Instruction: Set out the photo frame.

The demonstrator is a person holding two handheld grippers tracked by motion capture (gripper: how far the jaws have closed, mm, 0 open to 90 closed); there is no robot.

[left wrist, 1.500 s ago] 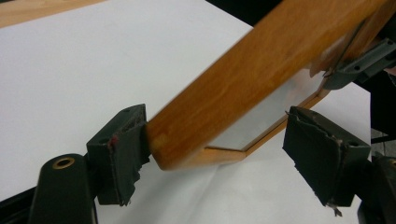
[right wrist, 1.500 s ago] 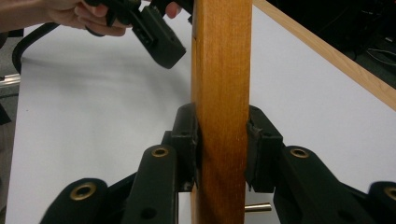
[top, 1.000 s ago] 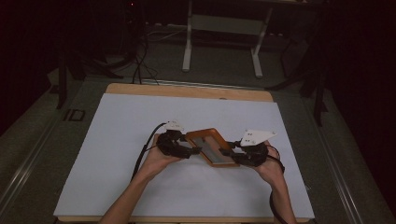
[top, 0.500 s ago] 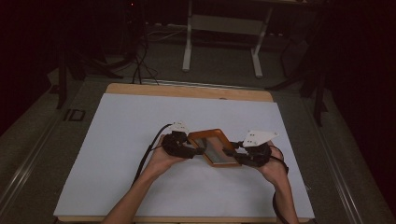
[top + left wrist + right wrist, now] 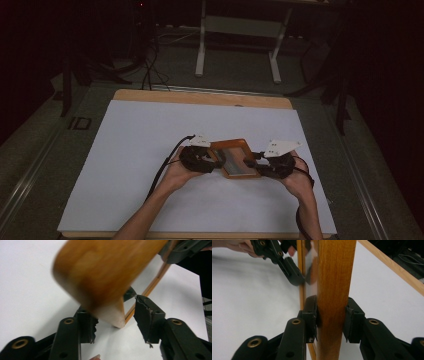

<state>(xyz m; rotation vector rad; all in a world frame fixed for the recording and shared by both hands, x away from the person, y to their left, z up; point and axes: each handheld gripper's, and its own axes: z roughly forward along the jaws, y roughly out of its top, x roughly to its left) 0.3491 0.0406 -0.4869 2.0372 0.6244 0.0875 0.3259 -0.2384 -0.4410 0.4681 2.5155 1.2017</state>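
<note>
The right gripper [image 5: 330, 322] clamps the wooden frame's [image 5: 235, 158] right edge, while the left gripper's [image 5: 115, 320] spread fingers straddle its left corner, untouching.

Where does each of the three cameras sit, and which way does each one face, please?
High view: above the person's side, looking forward and down on the table; both forearms, left gripper and right gripper show.
Left gripper view: along its open jaws at the wooden frame's corner.
Right gripper view: along its jaws, shut on the frame's edge; the person's other hand shows.
All three share the wooden frame and white tabletop.
</note>
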